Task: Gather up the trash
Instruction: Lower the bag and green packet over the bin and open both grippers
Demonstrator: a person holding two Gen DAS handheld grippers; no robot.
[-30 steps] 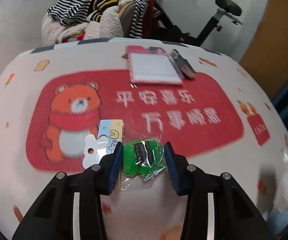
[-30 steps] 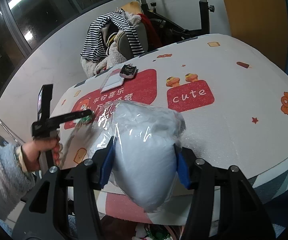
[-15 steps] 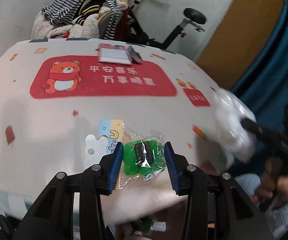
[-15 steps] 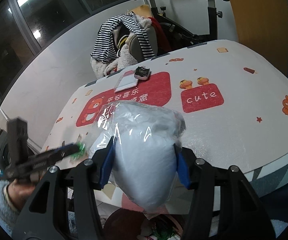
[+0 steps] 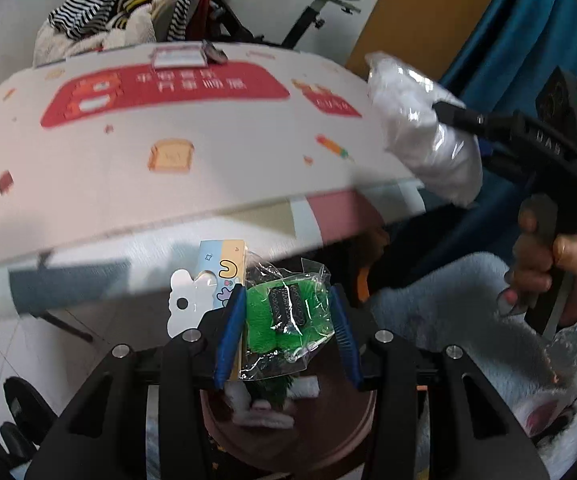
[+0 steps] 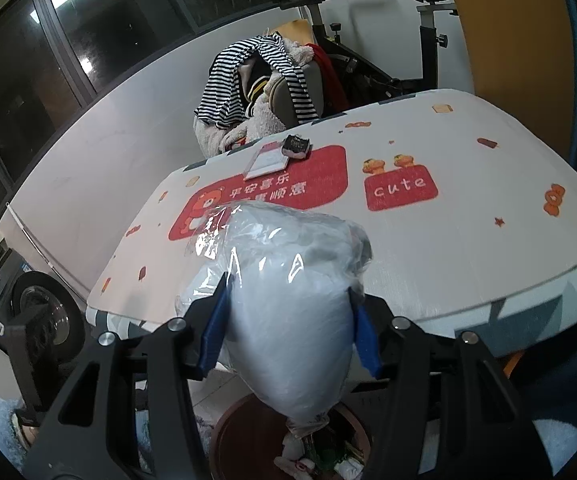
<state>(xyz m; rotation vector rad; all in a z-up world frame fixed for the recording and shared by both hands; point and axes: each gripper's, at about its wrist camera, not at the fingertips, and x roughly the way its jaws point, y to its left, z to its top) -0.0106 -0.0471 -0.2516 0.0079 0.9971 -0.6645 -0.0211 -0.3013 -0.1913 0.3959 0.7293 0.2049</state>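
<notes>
Green plastic shows inside a clear packet [image 5: 286, 316] that is clamped between the blue pads of the left claw [image 5: 288, 324]. A small blue and yellow card [image 5: 224, 264] with a white tab sticks out beside the left pad. The packet is held off the edge of the worktop [image 5: 208, 168], right above a round brown bin [image 5: 328, 444] on the floor. Some scraps can be seen in the bin. The right claw [image 6: 290, 332] is clamped on a big clear bag stuffed with white stuff [image 6: 288, 320]. This bag is also held past the edge of the worktop, over the same bin, which shows at the bottom of the right view. In the left view, the right claw is seen on the right side, gripped by a hand [image 5: 552, 268] in a fluffy blue sleeve [image 5: 468, 320]. On the far side of the worktop, a white pad [image 6: 268, 162] and a small dark thing [image 6: 296, 146] lie on a red patch with a bear. Striped clothes [image 6: 248, 76] are piled on a chair behind.
</notes>
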